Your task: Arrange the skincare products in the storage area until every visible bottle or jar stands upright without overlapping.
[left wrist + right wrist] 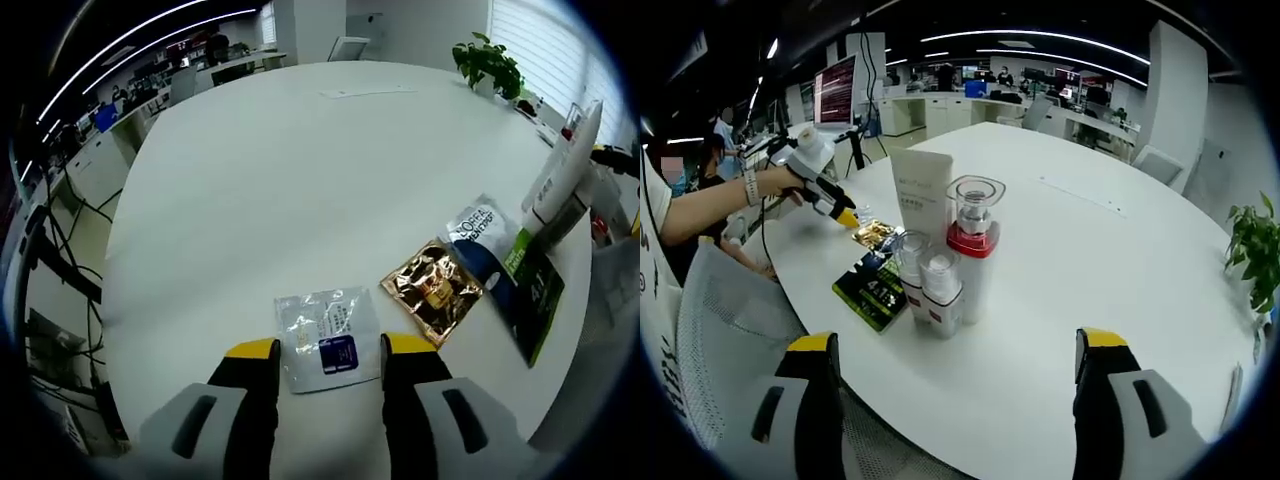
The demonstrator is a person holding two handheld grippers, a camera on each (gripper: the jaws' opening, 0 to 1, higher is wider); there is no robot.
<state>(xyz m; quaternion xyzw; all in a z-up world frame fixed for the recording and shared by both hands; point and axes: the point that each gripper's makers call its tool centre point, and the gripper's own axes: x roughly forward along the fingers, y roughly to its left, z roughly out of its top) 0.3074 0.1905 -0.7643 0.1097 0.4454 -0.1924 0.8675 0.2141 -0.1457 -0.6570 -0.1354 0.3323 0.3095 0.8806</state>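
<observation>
In the left gripper view, the left tongs (329, 350) are seen spread apart above a white round bench (300, 180), with nothing gripped between the yellow tips. A clear sachet with a dark blue label (327, 337) lies flat on the bench in the gap between the tips. Just to its right a gold foil sachet (433, 290) lies flat, and beside that a white and blue L'Oreal sachet (482, 240) partly overlaps a dark green packet (535, 290). A white tube (565, 170) is seen standing near the bench edge at the far right. A potted plant (490, 62) stands at the far side.

In the right gripper view, the right tongs (960, 350) are held wide open and empty, well short of the products. A cluster stands upright on the bench: a tall white bottle with a red collar and clear cap (972, 240), two smaller clear-capped bottles (930, 280) touching in front of it, and a white carton (921, 195) behind. The flat packets lie to their left. The left tongs, held in a hand (775, 185), hover over those packets.
</observation>
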